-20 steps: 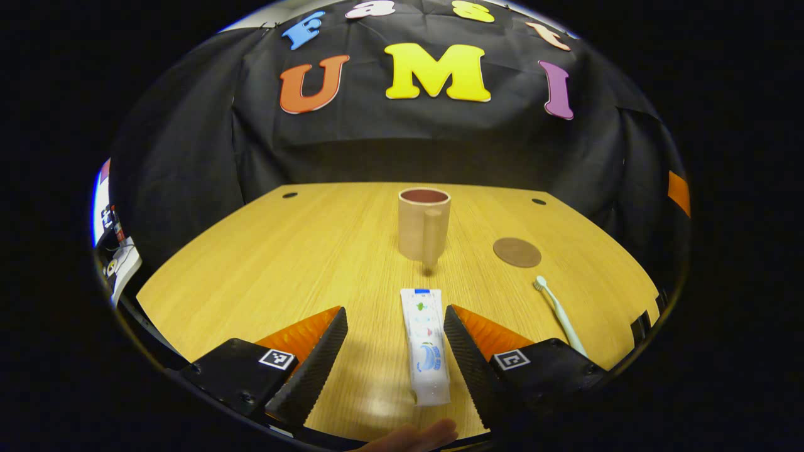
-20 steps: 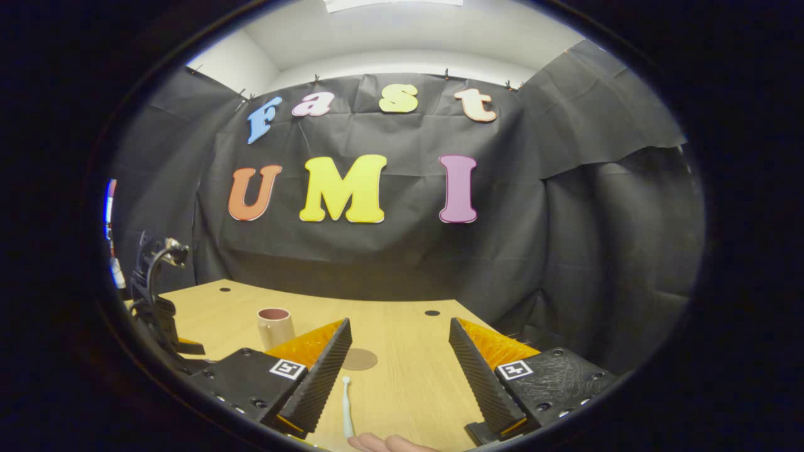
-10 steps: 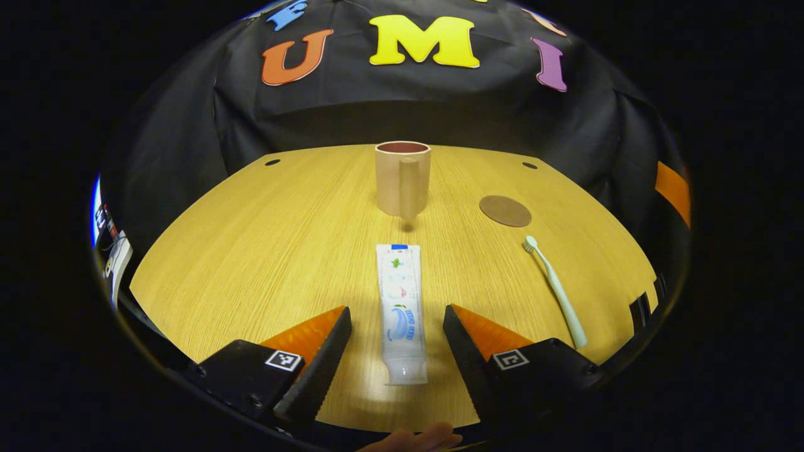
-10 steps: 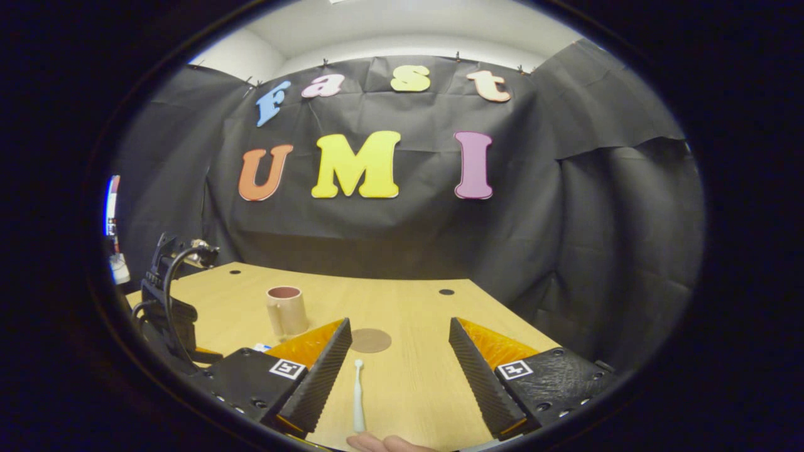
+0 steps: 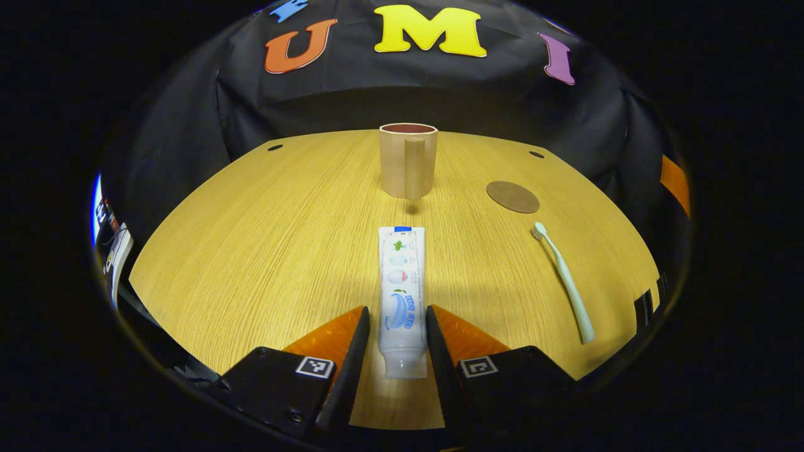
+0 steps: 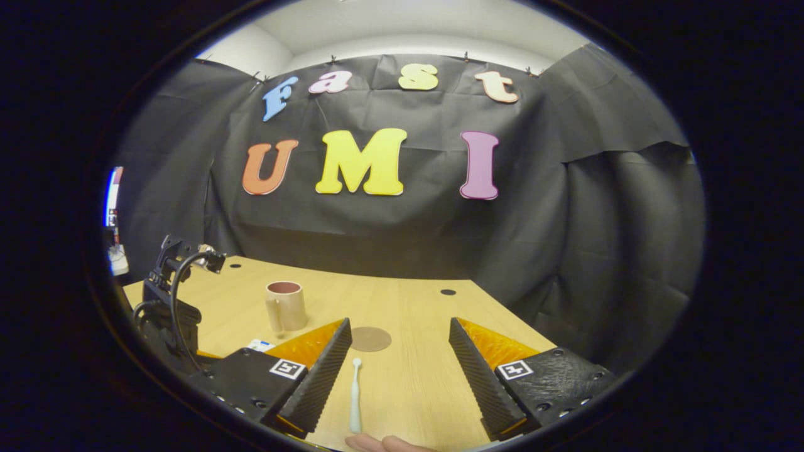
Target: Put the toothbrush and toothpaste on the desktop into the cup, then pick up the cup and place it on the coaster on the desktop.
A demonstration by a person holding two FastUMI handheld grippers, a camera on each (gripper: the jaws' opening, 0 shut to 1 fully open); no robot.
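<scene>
The left gripper (image 5: 396,336) has drawn its fingers in since half a second ago: then they stood wide on either side of the toothpaste tube (image 5: 401,295), now they lie right against the cap end of the tube, one on each side. Whether both already press on it I cannot tell; the tube lies flat on the wooden desktop (image 5: 264,238), pointing lengthwise toward the mug (image 5: 408,160).

Taking the mug as the landmark: the tube lies just in front of it, nearer the left gripper, its flat crimped end closest to the mug's handle. The round brown coaster (image 5: 512,196) sits to the mug's right, apart from it and bare. The toothbrush (image 5: 564,282) lies on the desktop in front of the coaster, bristles toward it, well to the right of the tube. From here nothing stands up above the mug's rim.

The right gripper (image 6: 397,370) hovers with its fingers spread wide, above the toothbrush (image 6: 355,395), which runs between them nearer the inner finger; it has hardly moved in the last half second. The mug (image 6: 286,306) and coaster (image 6: 370,339) lie ahead of it.

By my reading, the closing marks the grasp of the toothpaste, ahead of carrying it to the mug; the toothbrush and the move to the coaster remain.
</scene>
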